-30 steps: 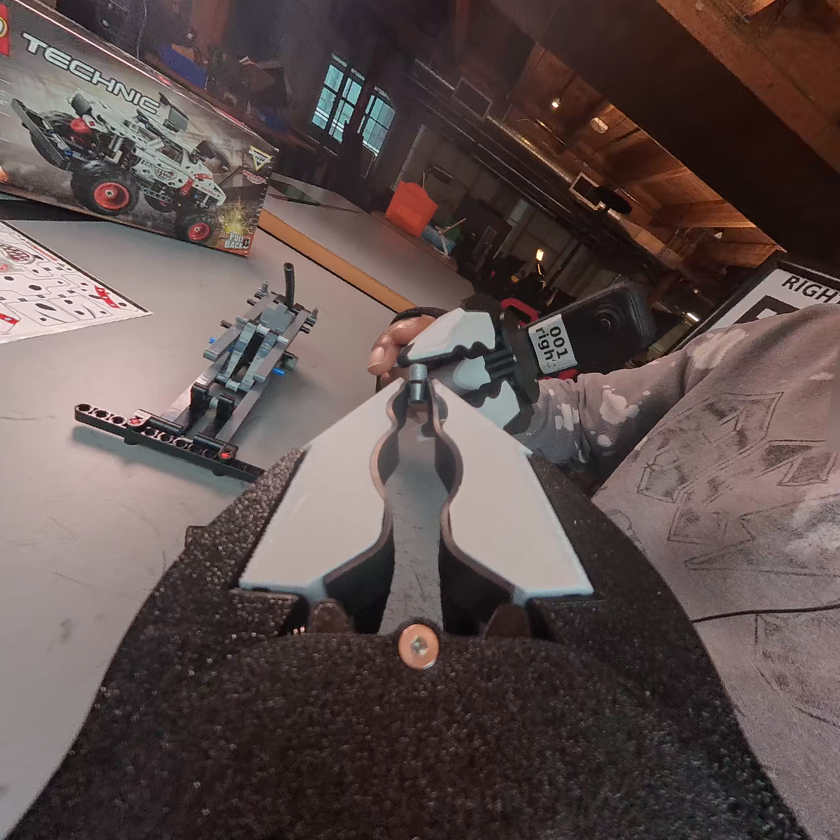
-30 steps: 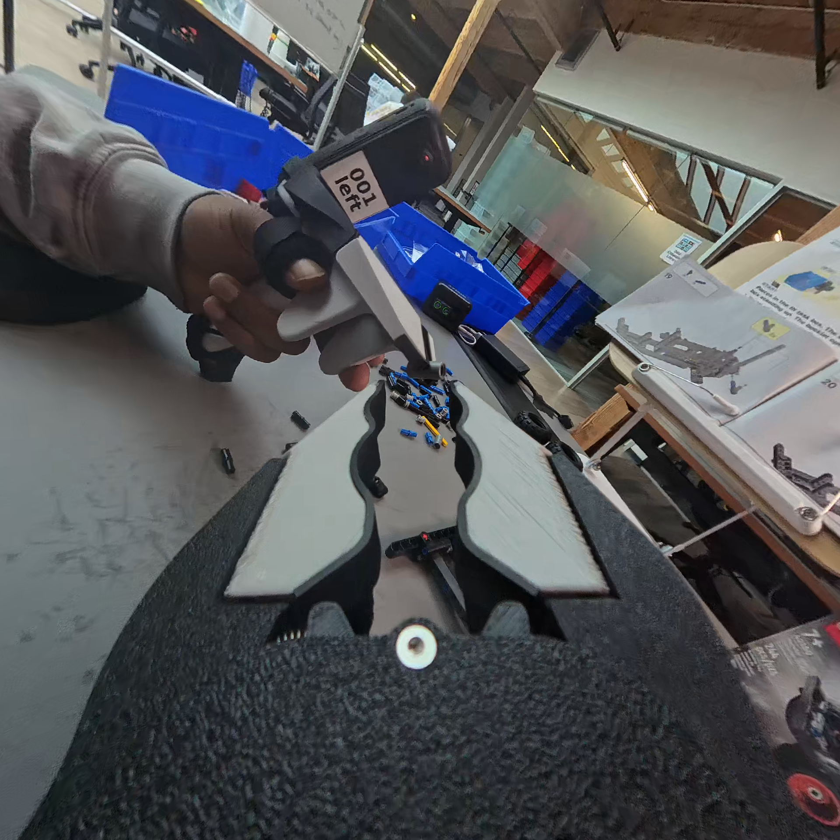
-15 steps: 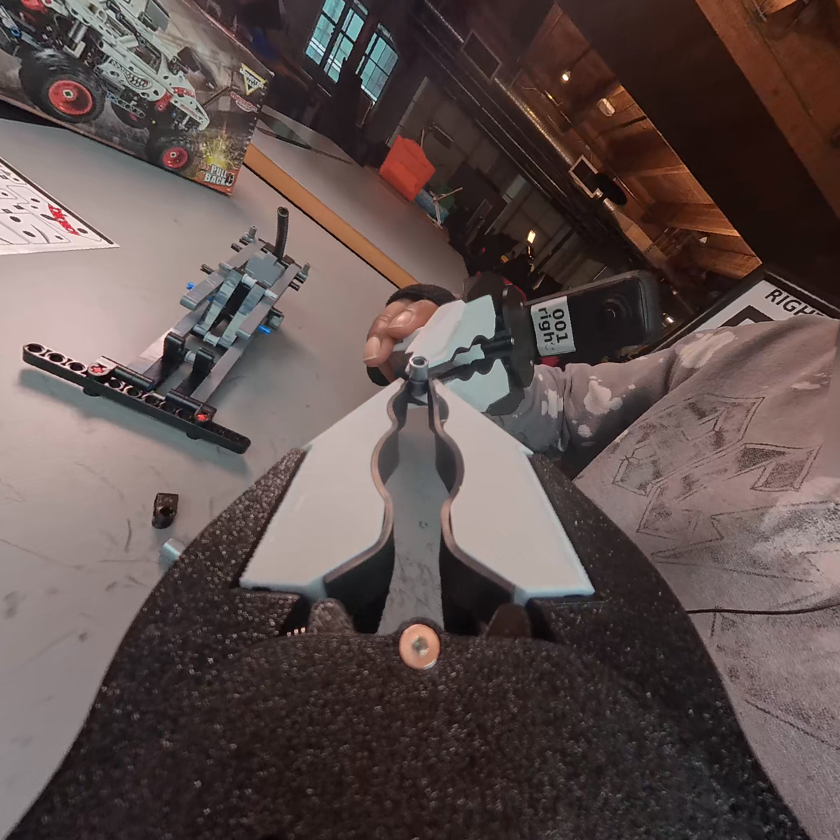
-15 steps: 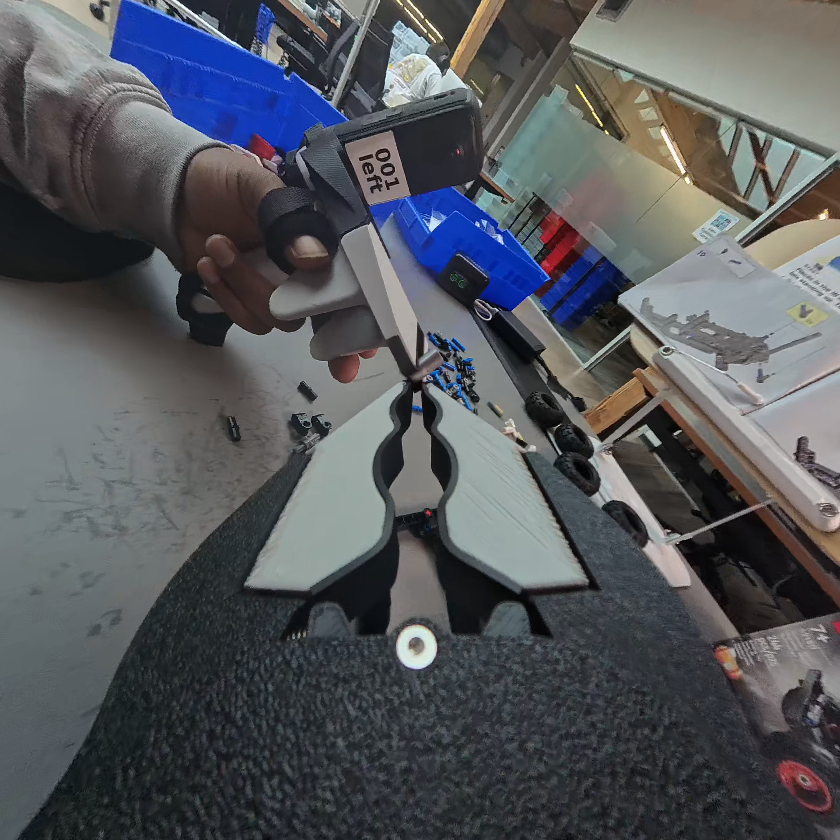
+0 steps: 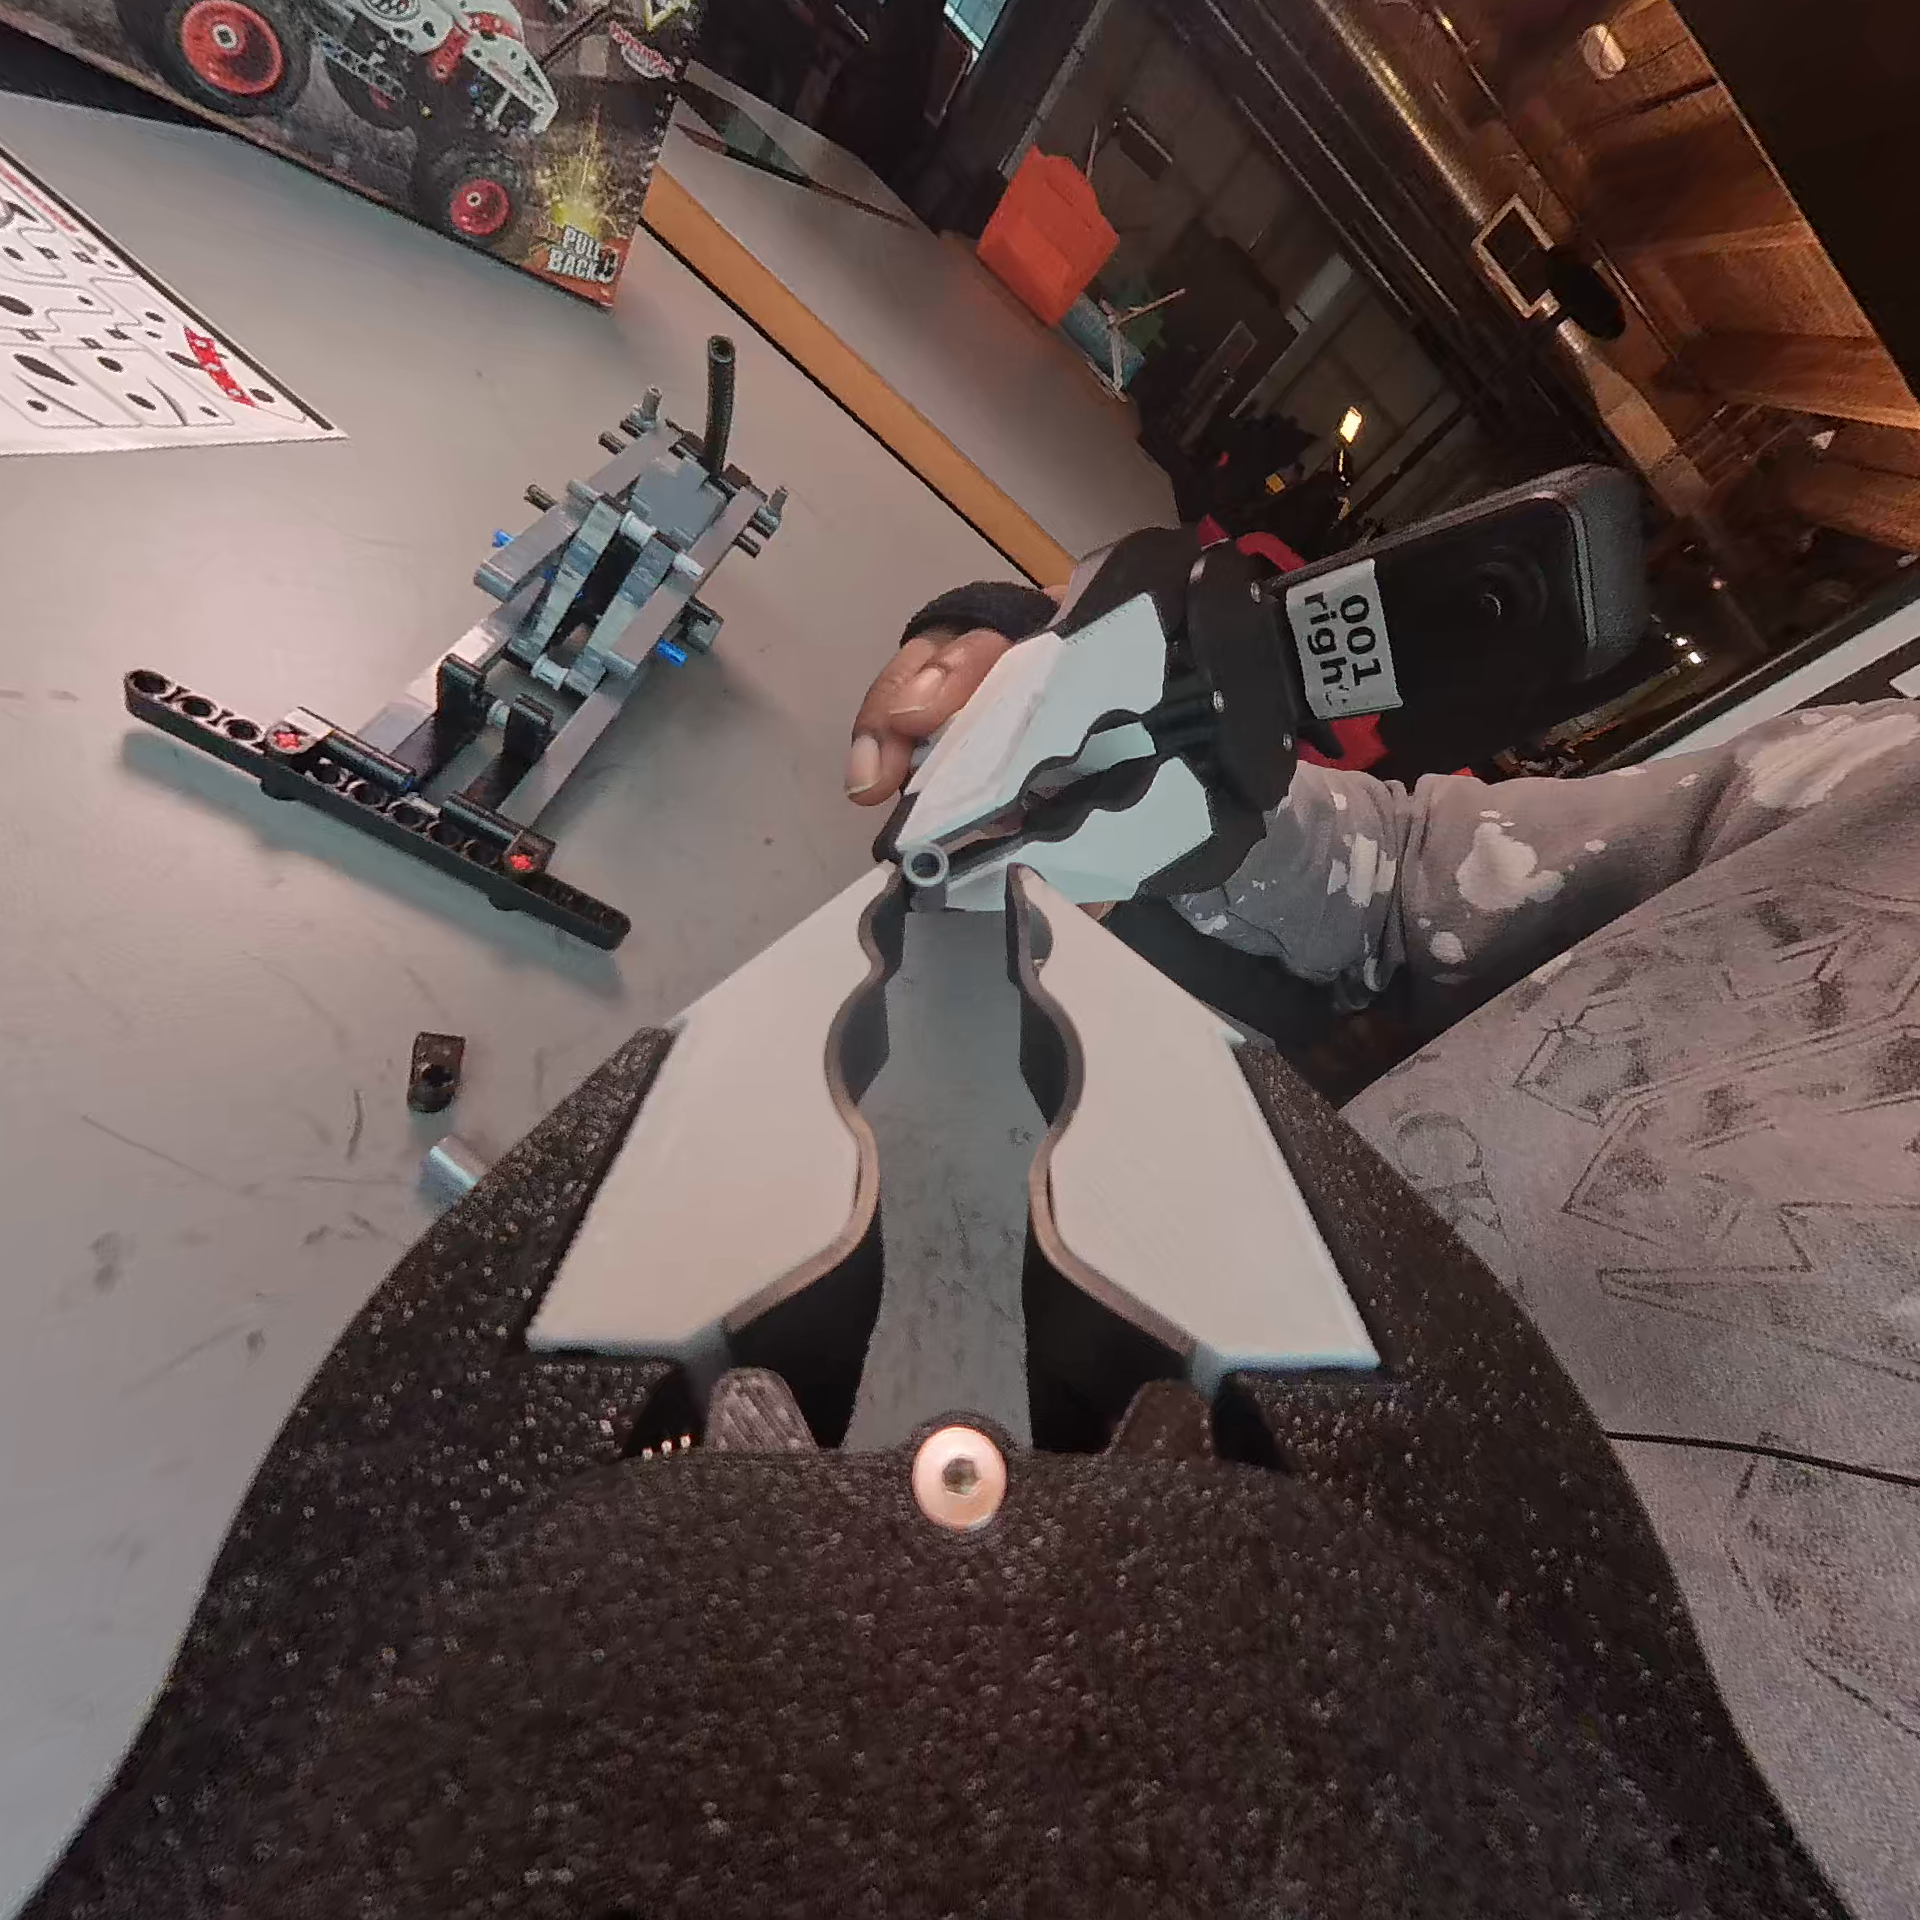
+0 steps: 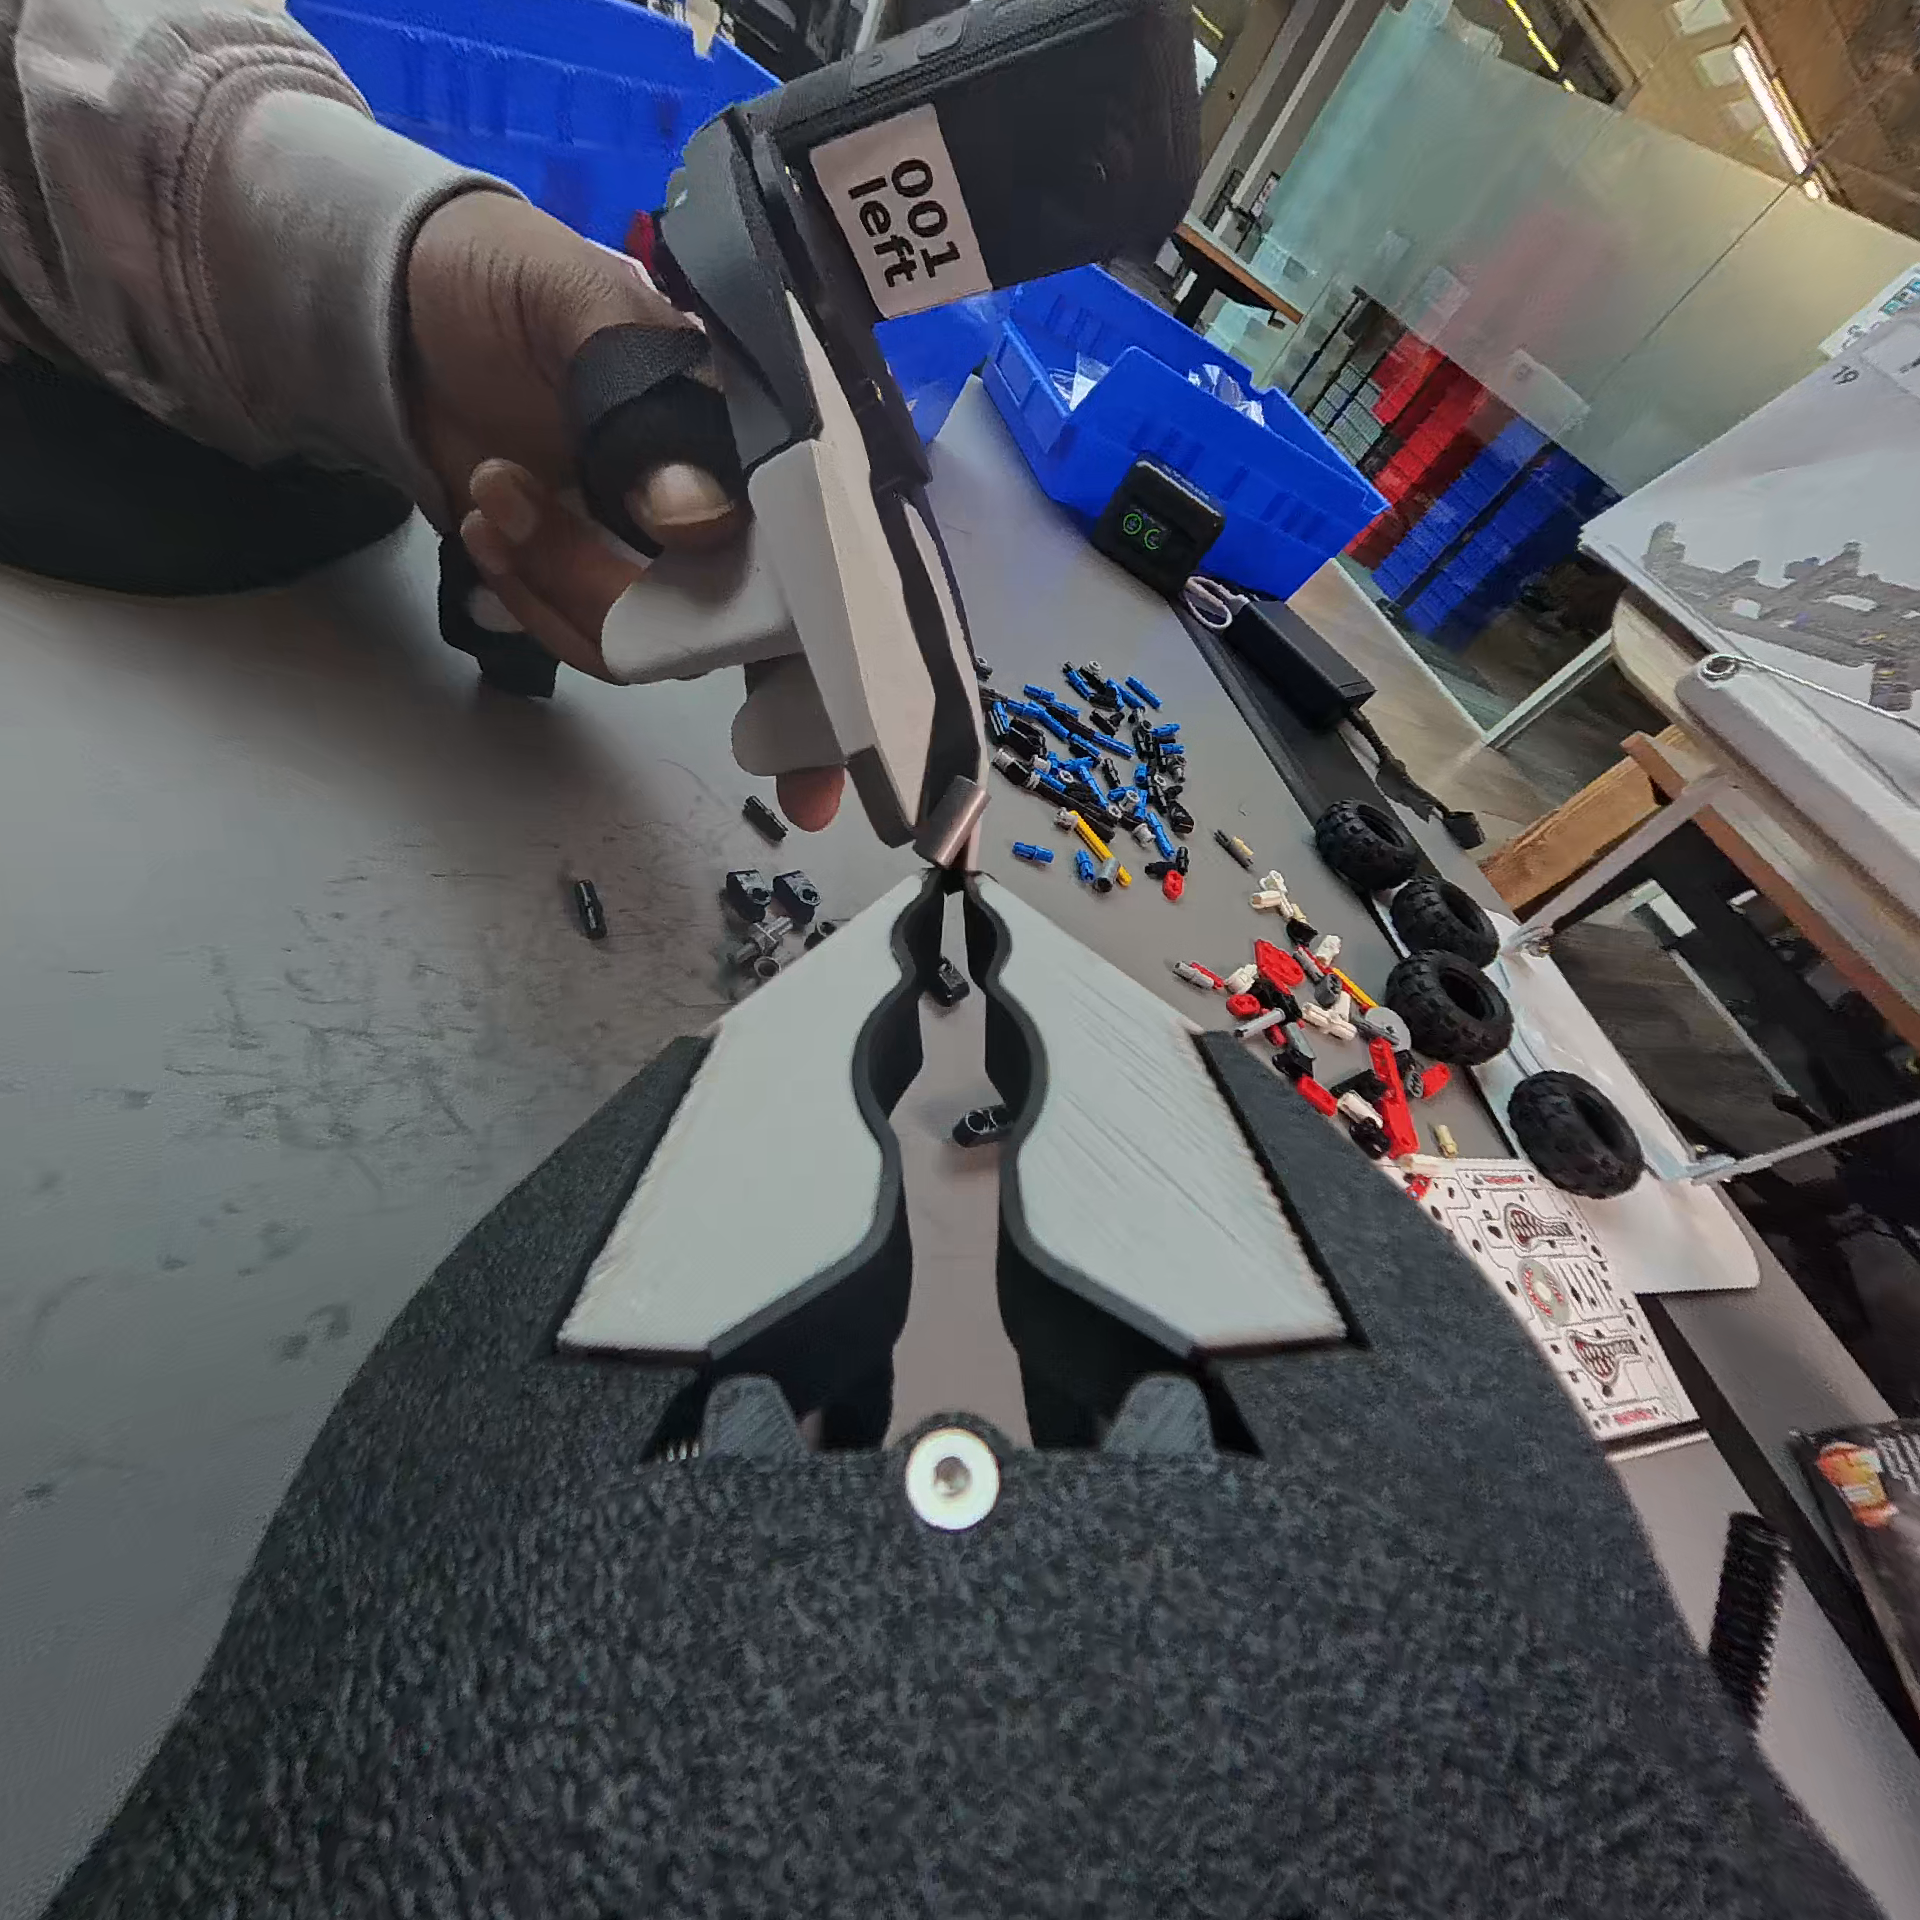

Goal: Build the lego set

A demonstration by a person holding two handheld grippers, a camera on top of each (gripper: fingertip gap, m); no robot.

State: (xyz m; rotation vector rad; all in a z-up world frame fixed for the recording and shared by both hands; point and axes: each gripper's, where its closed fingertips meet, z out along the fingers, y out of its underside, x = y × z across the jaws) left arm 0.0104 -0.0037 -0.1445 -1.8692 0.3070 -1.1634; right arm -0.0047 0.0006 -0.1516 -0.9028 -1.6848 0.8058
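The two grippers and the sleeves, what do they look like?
Each gripper, left and right, has two flat light-grey fingers with wavy black inner edges on a rough black foam-like body with one silver screw. Each carries a black camera with a white label and black finger straps. The sleeves are grey with pale splotches.

Left wrist view: sitting low behind its own fingers, facing the right gripper point(image 5: 925, 868) close ahead.
Right wrist view: facing the left gripper point(image 6: 951, 831) close ahead.
Shared: the meeting fingertips, grey table point(image 5: 260, 1039).
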